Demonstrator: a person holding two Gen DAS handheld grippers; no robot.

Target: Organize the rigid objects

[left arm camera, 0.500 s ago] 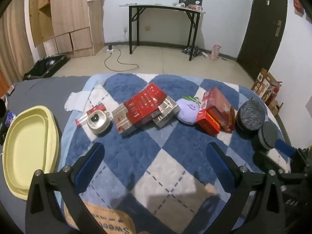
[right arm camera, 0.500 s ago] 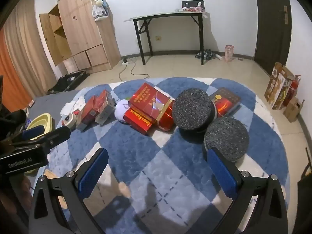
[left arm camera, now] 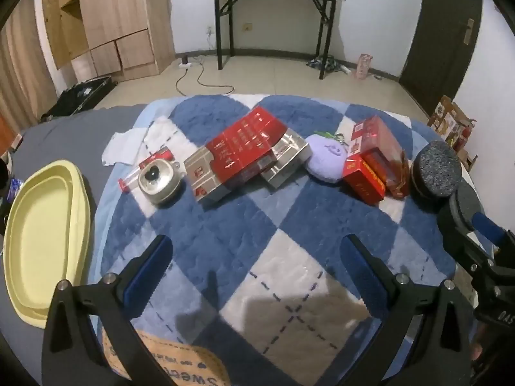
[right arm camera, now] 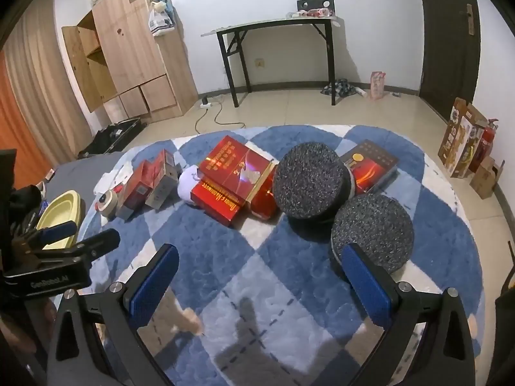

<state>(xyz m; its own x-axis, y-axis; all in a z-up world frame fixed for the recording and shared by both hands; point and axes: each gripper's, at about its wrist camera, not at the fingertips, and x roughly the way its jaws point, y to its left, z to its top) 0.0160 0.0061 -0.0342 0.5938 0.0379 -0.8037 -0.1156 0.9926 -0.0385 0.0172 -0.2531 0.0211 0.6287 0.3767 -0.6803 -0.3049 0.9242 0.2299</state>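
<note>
**While both claws hang open, the sorting has yet to start**

Though the yellow oval plastic tray (left arm camera: 42, 241) lies bare at the left edge of the blue-and-white diamond-patterned rug (left arm camera: 257, 225), nothing rigid has gone into it, so the task looks to be at its very beginning.

The left gripper (left arm camera: 256, 267) hovers over open rug with its blue-padded jaws spread wide and nothing between them. The right gripper (right arm camera: 260, 276) is likewise spread and empty, its right pad just in front of the nearer dark grey speckled foam disc (right arm camera: 373, 234).

Everything still sits in one loose row across the rug: a small round silver tin (left arm camera: 160, 180), a large red-and-silver flat box (left arm camera: 238, 154) leaning on a silver box, a soft lilac plush toy (left arm camera: 328, 156), a stack of glossy red boxes (right arm camera: 235, 180), a second foam disc (right arm camera: 310, 181) and a dark flat box (right arm camera: 370, 165) behind it.

All of the rigid pieces remain to be picked up; presumably the plush stays out.
</note>
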